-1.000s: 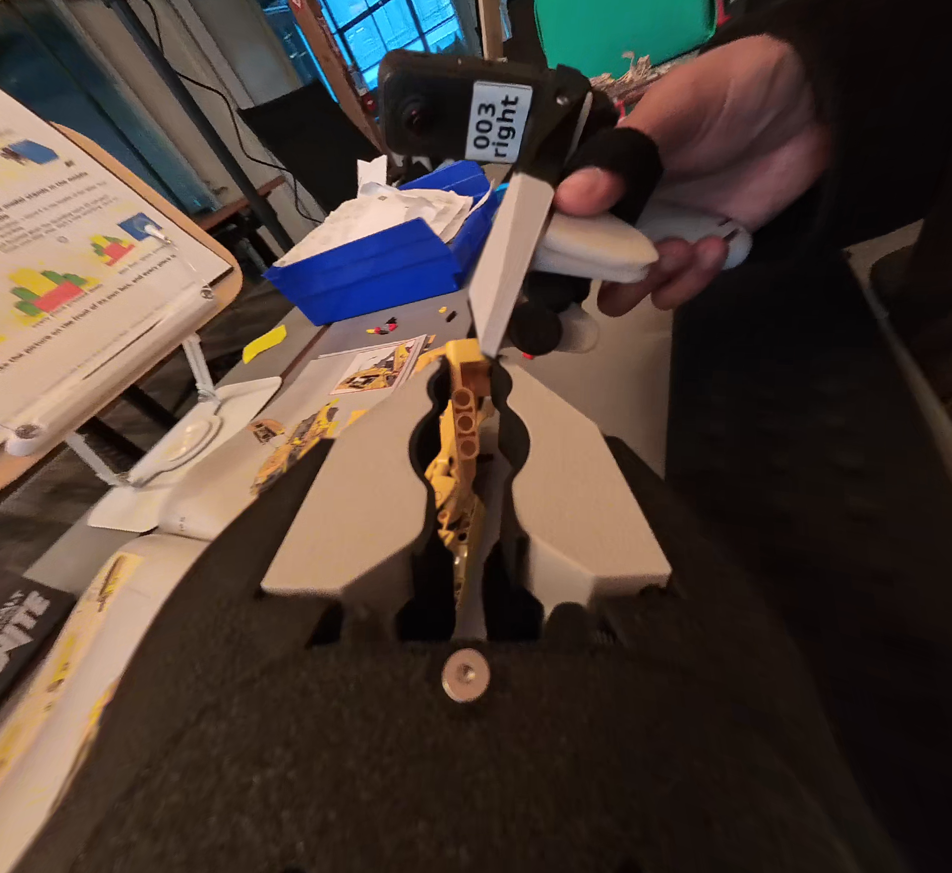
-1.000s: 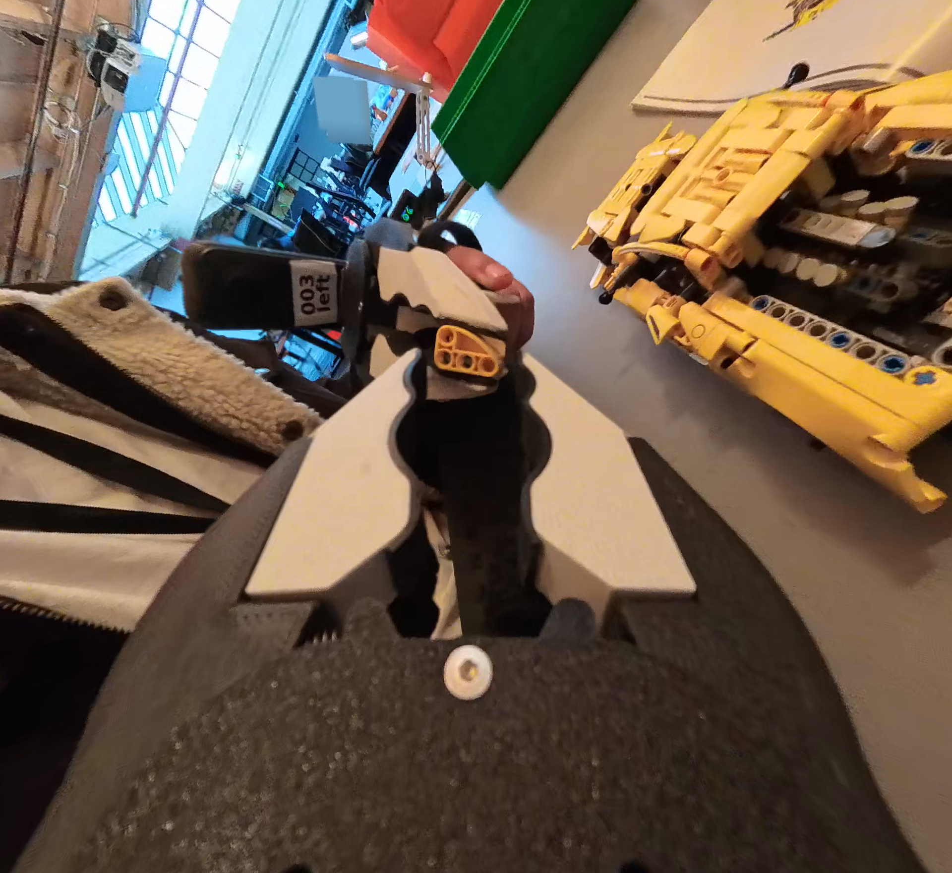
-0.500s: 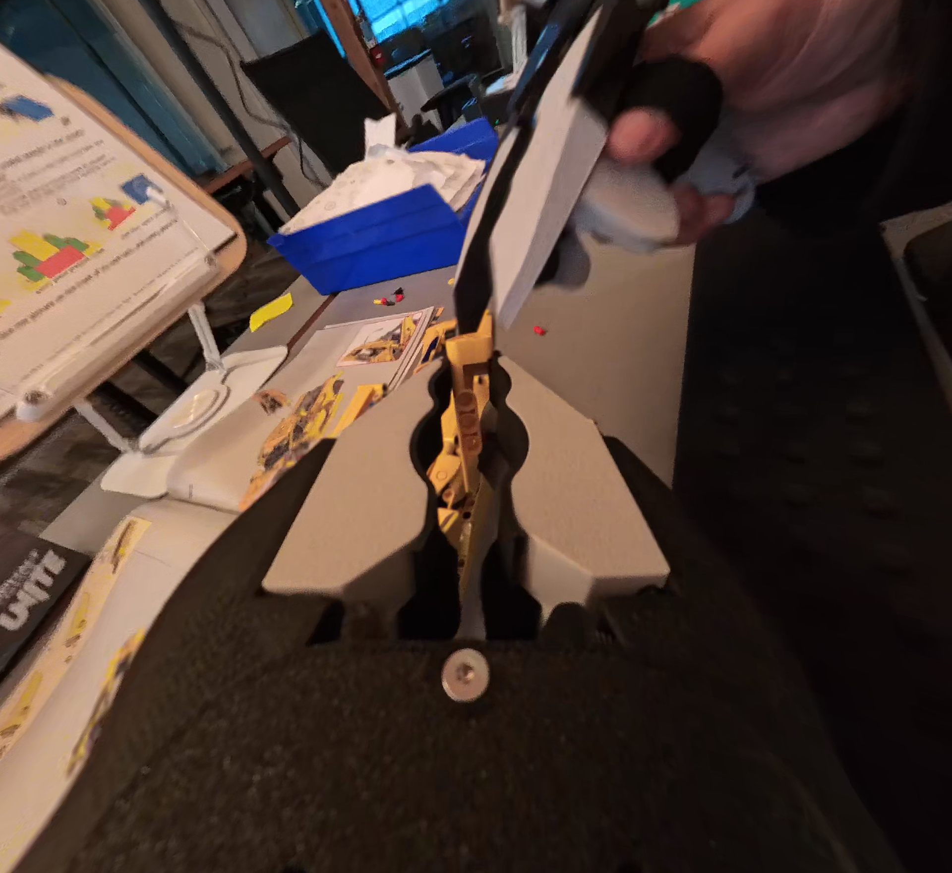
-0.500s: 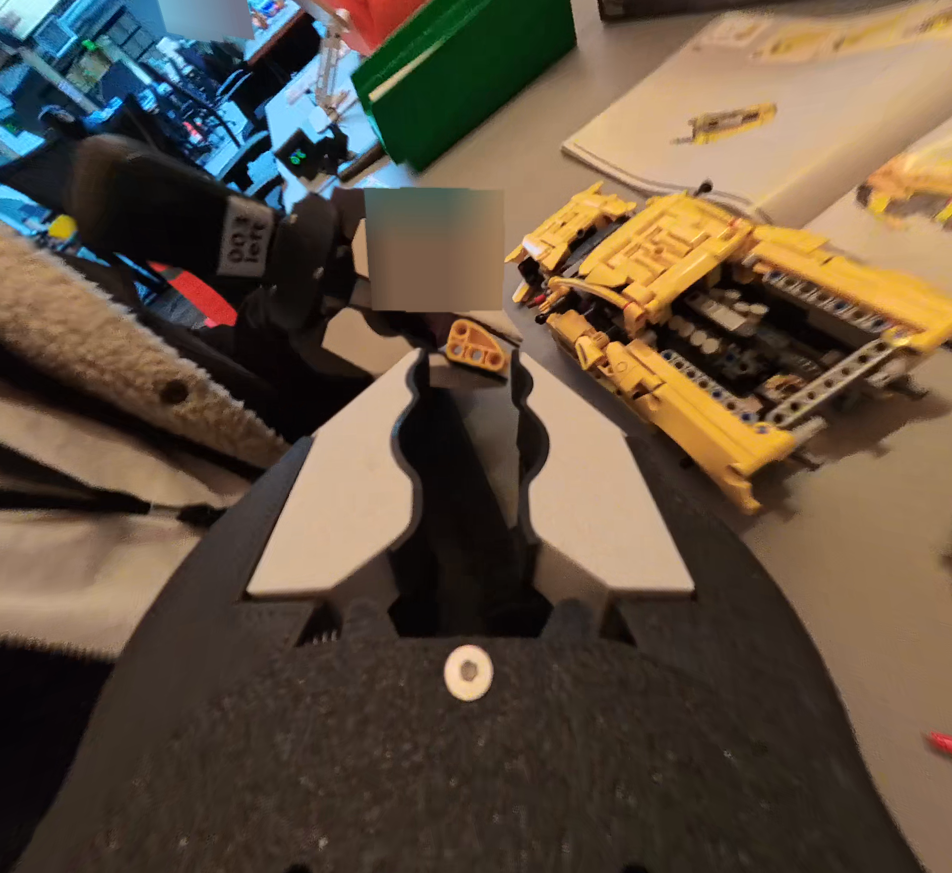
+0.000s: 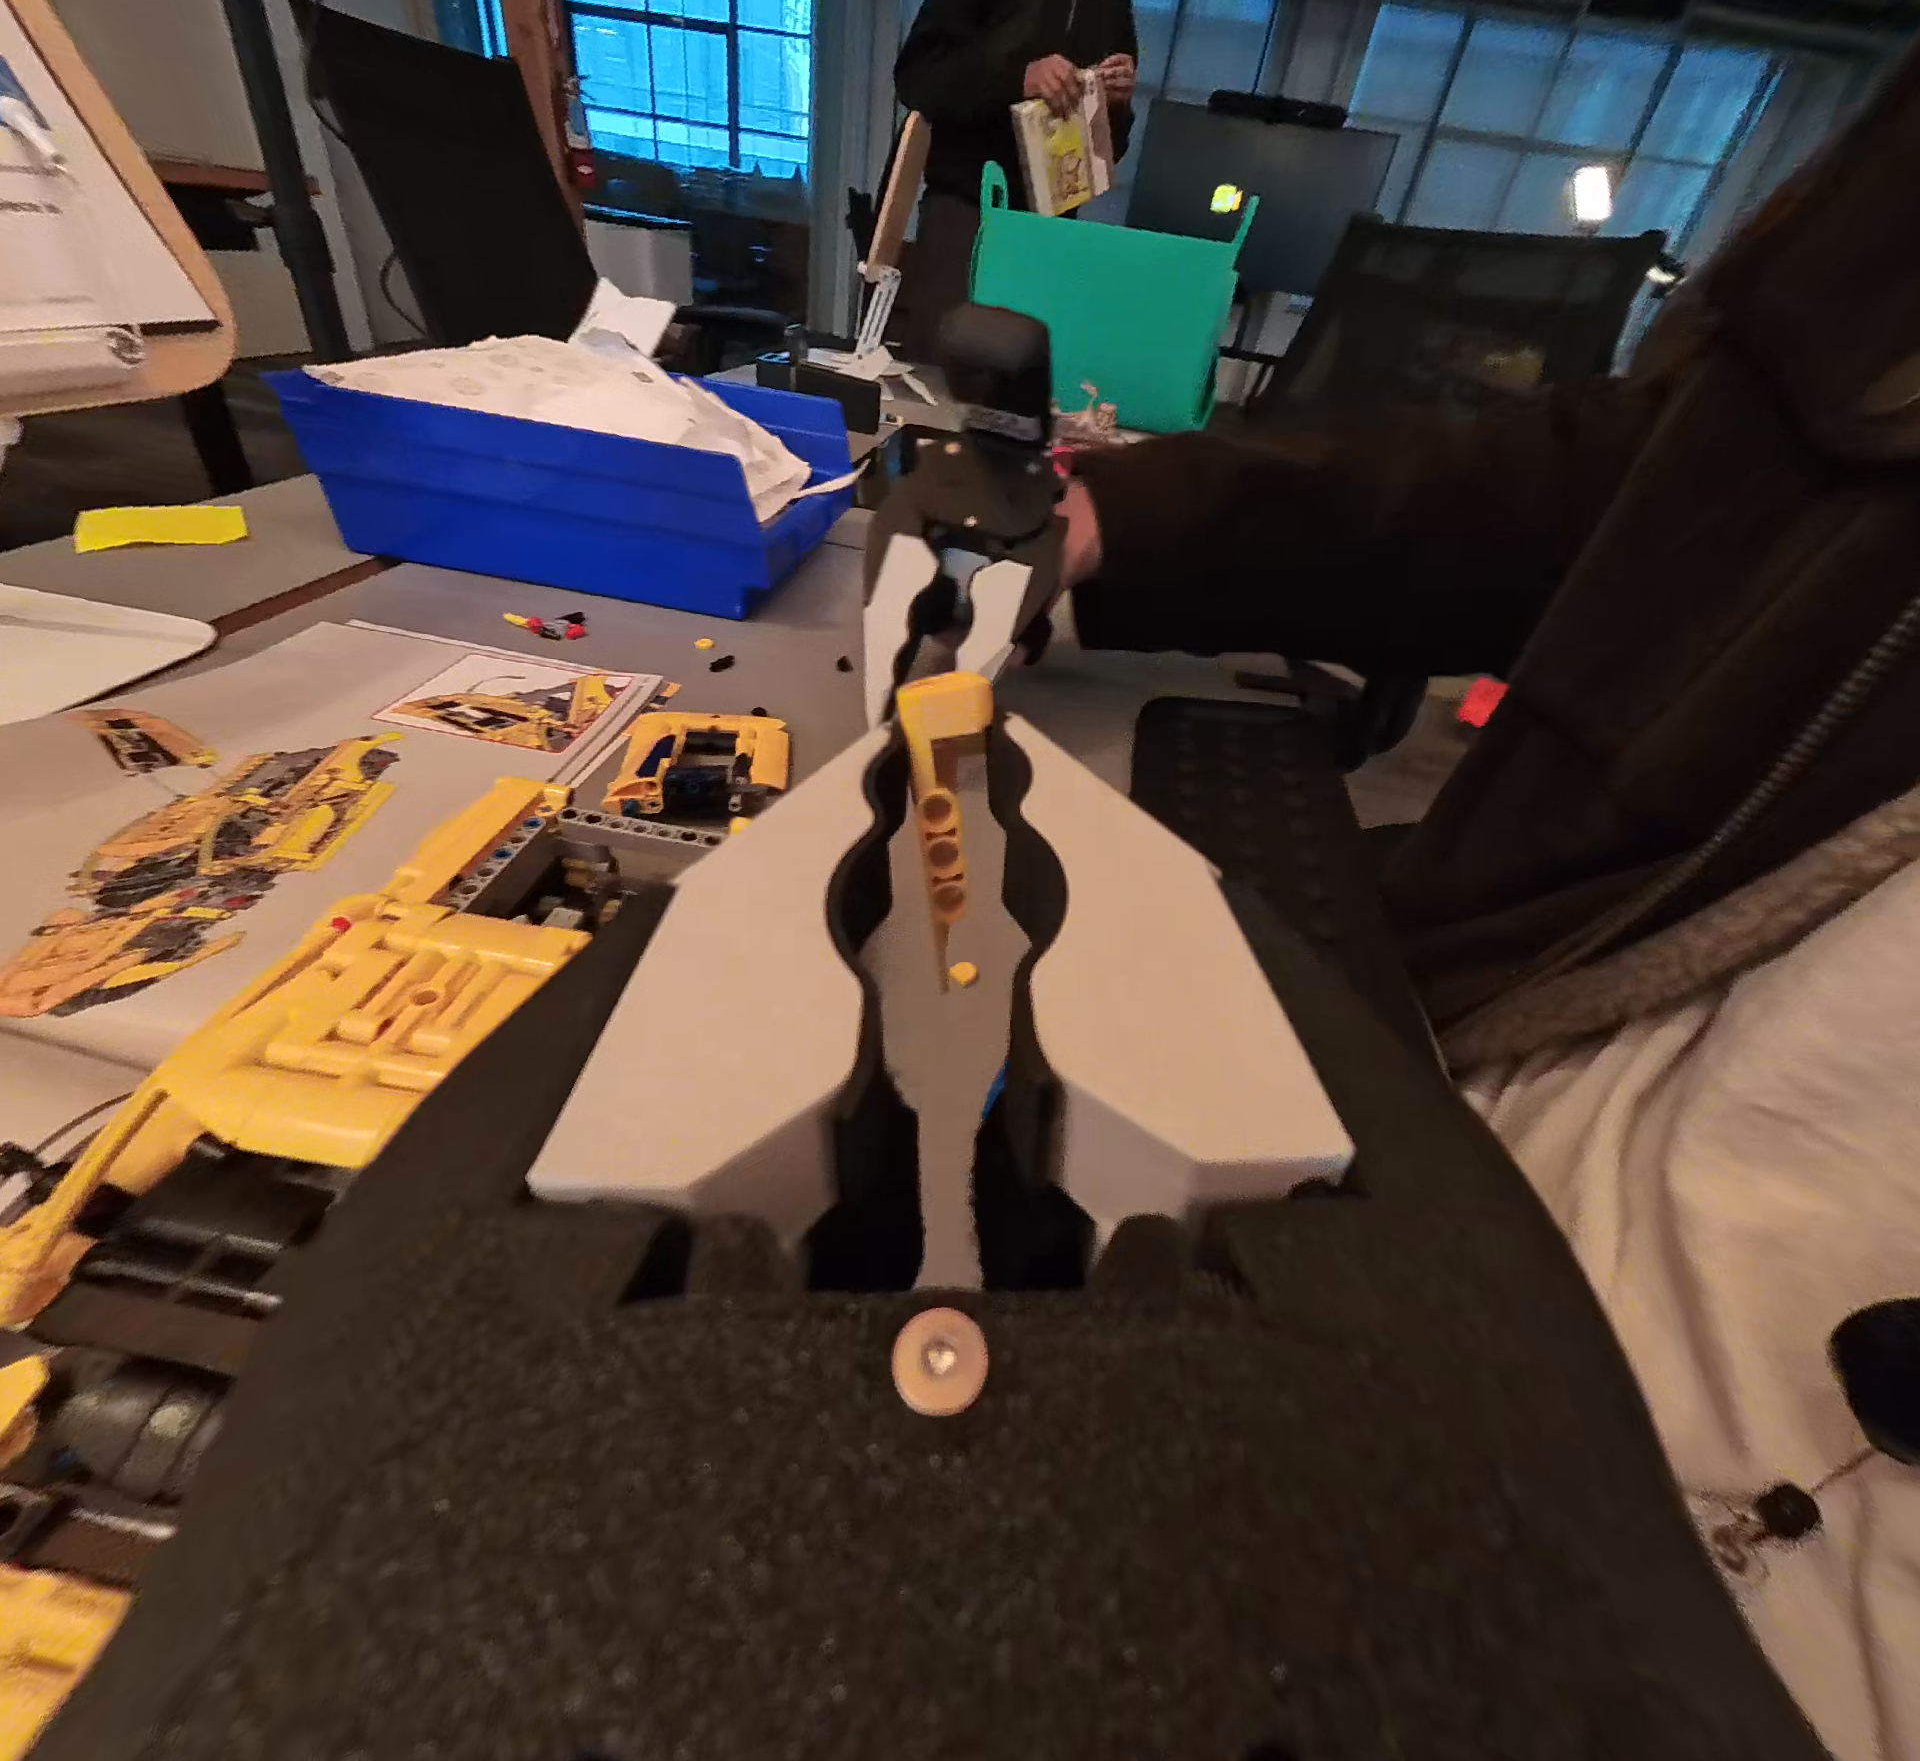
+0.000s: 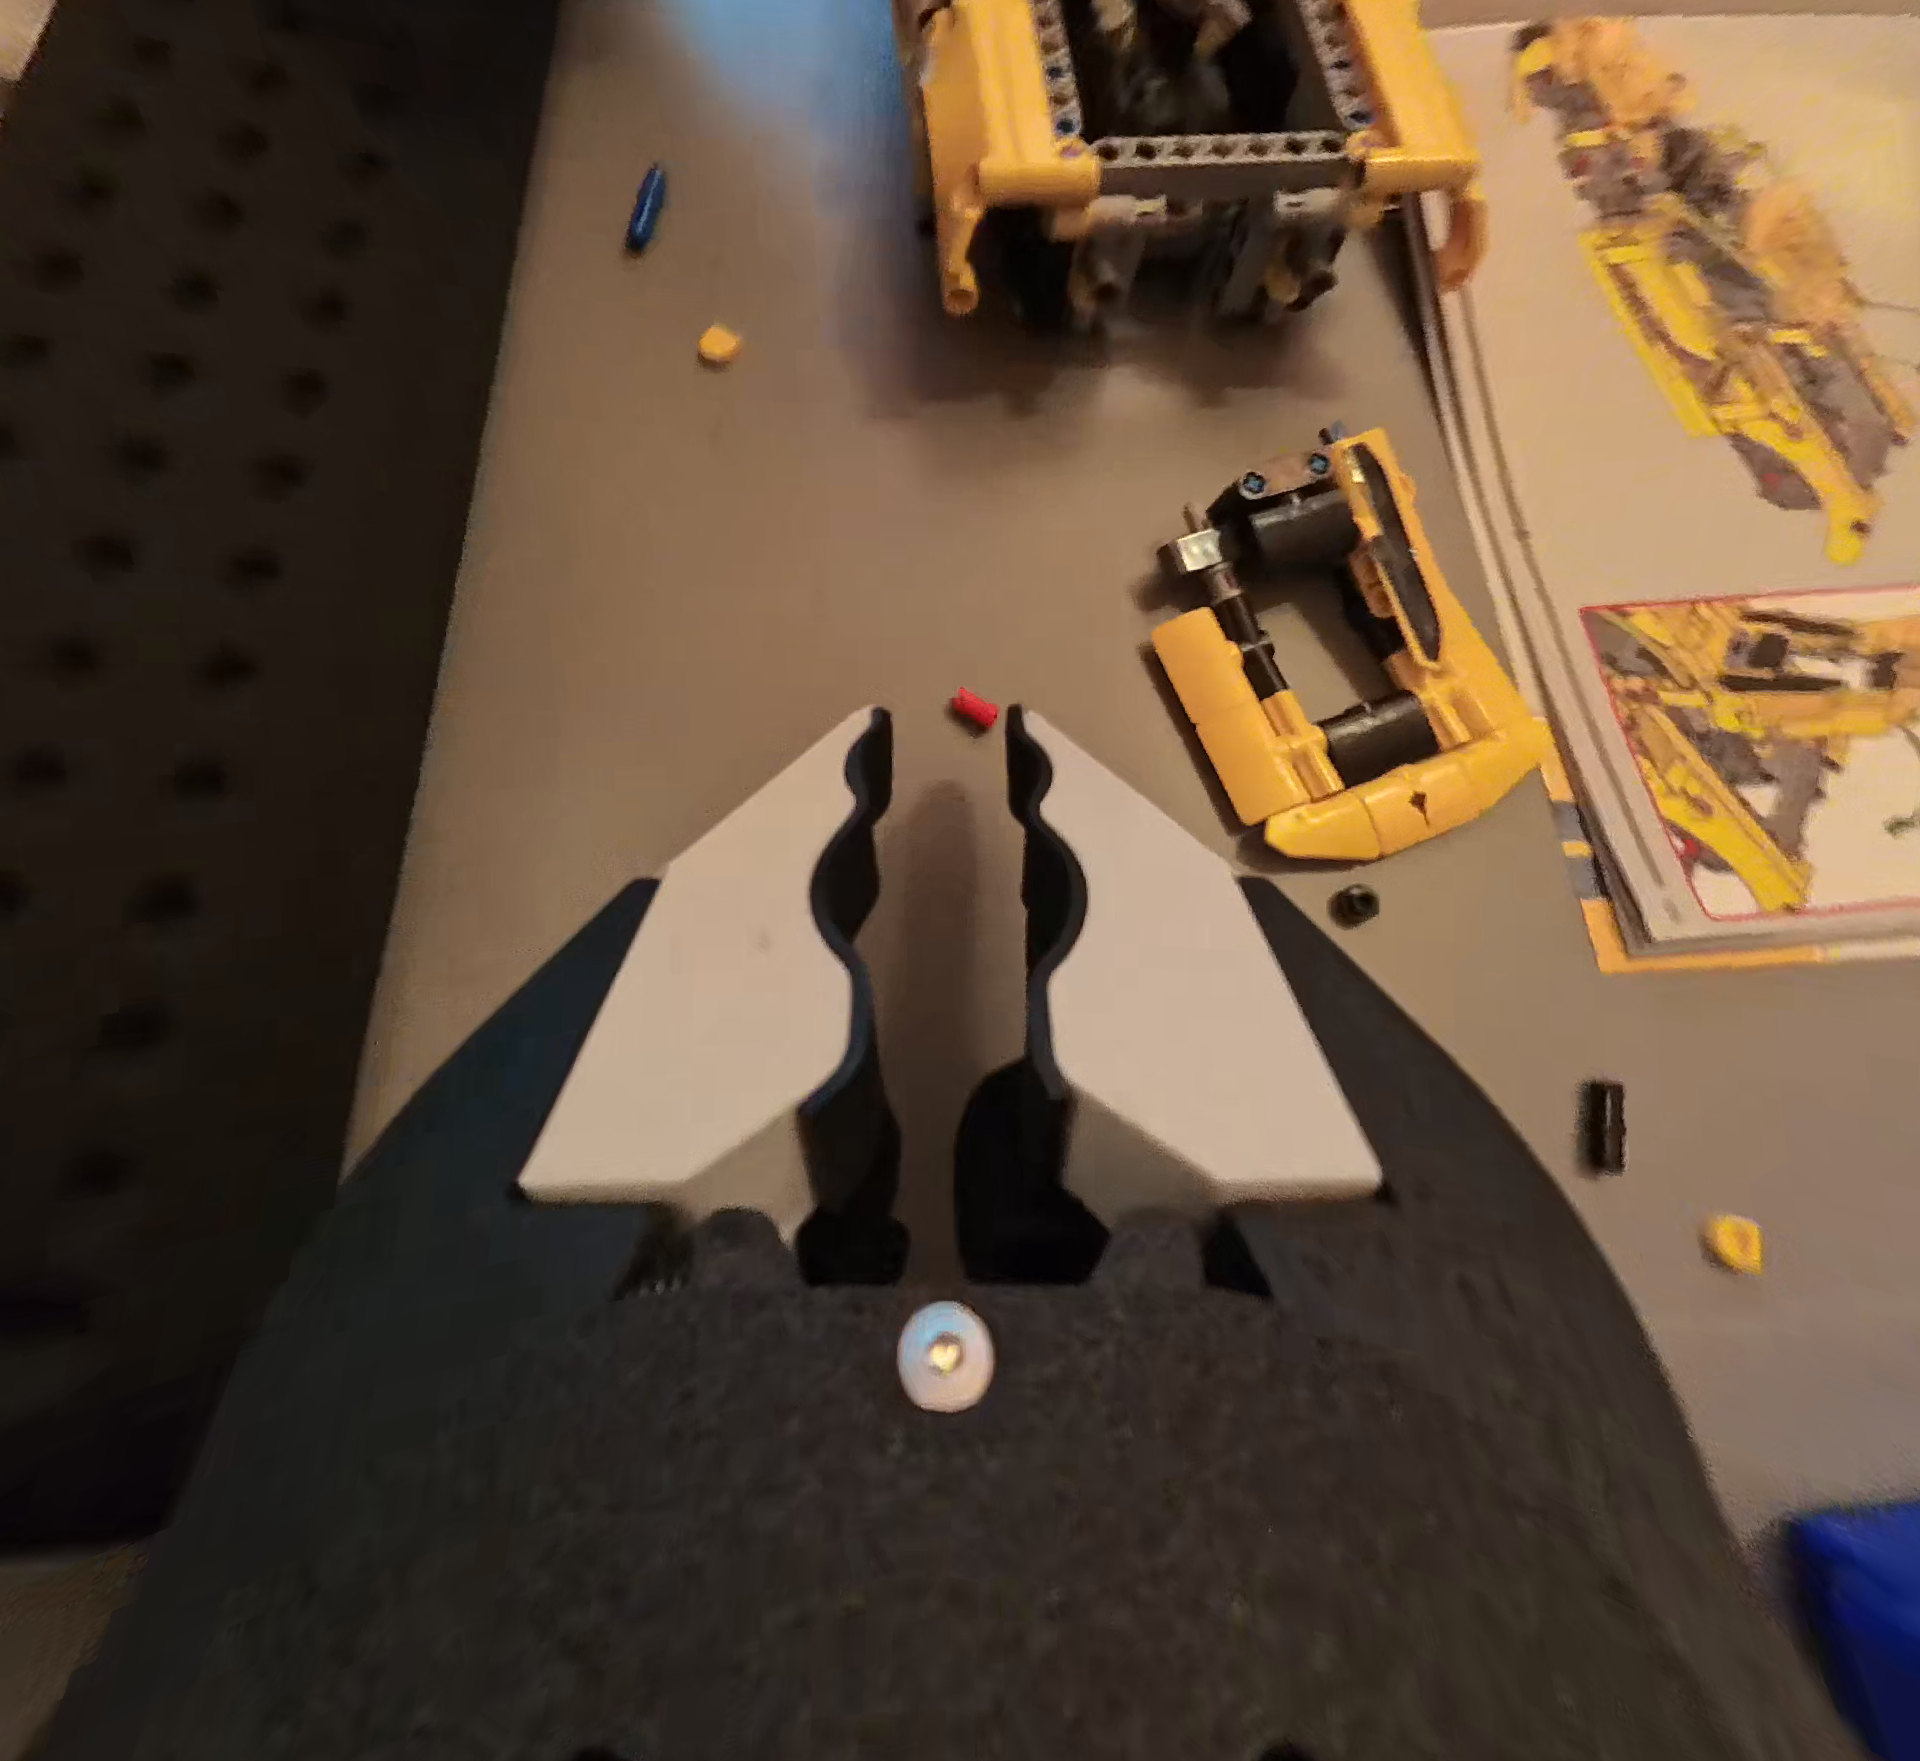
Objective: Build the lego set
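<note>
My left gripper (image 5: 940,735) is shut on a yellow angled lego beam (image 5: 940,838), held above the table. The partly built yellow lego vehicle (image 5: 395,973) lies at the lower left. It also shows in the right wrist view (image 6: 1174,101) at the top. My right gripper (image 6: 945,724) is open and empty, pointing down at the grey table. A small red pin (image 6: 974,709) lies just past its tips. It also shows in the left wrist view (image 5: 940,610), beyond the beam. A small yellow and black subassembly (image 6: 1340,662) lies to the right.
An open instruction booklet (image 6: 1714,464) lies at the right. Loose pieces lie about: a blue pin (image 6: 644,205), a yellow bit (image 6: 719,343), black pins (image 6: 1603,1124). A black perforated mat (image 6: 208,464) lies left. A blue bin (image 5: 561,485) with paper stands behind, a green bin (image 5: 1101,319) farther back. Left tips to right tips: about 20 cm. My right gripper's tips are some 12 cm from the yellow bit (image 6: 719,343). It is also in sight in the left wrist view (image 5: 960,972).
My right gripper has left the beam held in my left gripper and gone down to the table over the red pin. My left gripper has swung round, still holding the beam.
</note>
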